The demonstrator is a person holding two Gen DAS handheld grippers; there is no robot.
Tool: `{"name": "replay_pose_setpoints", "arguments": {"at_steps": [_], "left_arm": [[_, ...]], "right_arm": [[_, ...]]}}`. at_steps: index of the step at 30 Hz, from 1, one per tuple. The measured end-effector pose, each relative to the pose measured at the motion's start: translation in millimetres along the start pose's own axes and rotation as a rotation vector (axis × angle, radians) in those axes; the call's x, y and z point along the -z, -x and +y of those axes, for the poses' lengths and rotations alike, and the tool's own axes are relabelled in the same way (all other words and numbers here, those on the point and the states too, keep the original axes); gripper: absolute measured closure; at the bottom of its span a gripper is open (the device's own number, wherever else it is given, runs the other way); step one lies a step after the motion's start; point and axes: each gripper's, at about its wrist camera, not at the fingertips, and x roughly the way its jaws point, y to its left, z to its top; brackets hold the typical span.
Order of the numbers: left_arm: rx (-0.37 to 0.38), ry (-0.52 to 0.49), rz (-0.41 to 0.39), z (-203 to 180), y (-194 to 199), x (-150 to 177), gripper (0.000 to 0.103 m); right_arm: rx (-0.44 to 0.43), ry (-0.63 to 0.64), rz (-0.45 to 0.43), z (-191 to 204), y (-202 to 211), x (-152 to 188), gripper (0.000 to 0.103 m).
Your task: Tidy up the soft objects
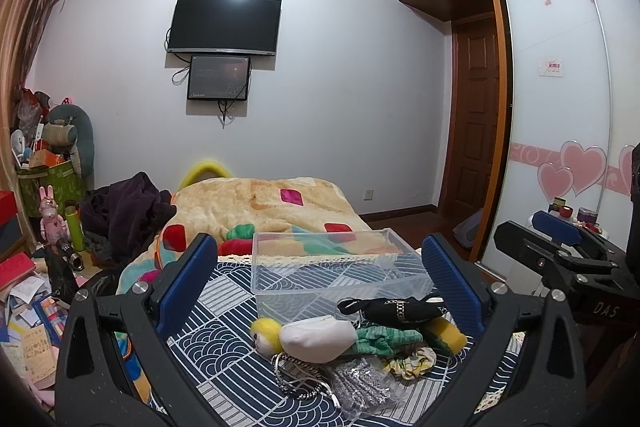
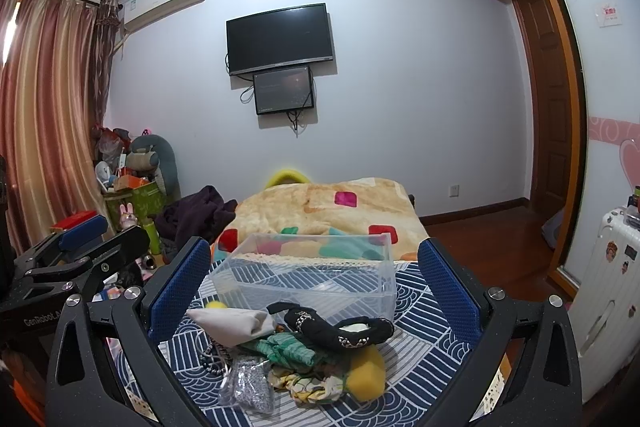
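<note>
While both tongs, left (image 1: 316, 291) and right (image 2: 314, 287), hang spread wide and empty, the soft pile (white pouch (image 1: 318, 339), green cloth (image 2: 288, 349), yellow sponge (image 2: 366, 373)) lies on the bed just before the empty clear bin (image 1: 340, 267), probably its destination.

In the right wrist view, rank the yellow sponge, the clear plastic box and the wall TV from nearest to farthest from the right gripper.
1. yellow sponge, between the open fingers, low right.
2. clear plastic box, just beyond the pile, centre.
3. wall TV, far wall.
</note>
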Motion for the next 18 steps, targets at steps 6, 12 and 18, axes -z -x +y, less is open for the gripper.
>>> {"name": "replay_pose_setpoints", "arguments": {"at_steps": [6, 12, 18], "left_arm": [[0.024, 0.02, 0.047, 5, -10, 8, 0.0], [0.043, 0.01, 0.149, 6, -37, 29, 0.0], [0.011, 0.007, 0.23, 9, -63, 50, 0.0]], "right_arm": [[0.006, 0.001, 0.006, -1, -2, 2, 0.0], [-0.033, 0.007, 0.055, -5, -11, 9, 0.0], [-0.014, 0.026, 0.137, -9, -32, 24, 0.0]]}}
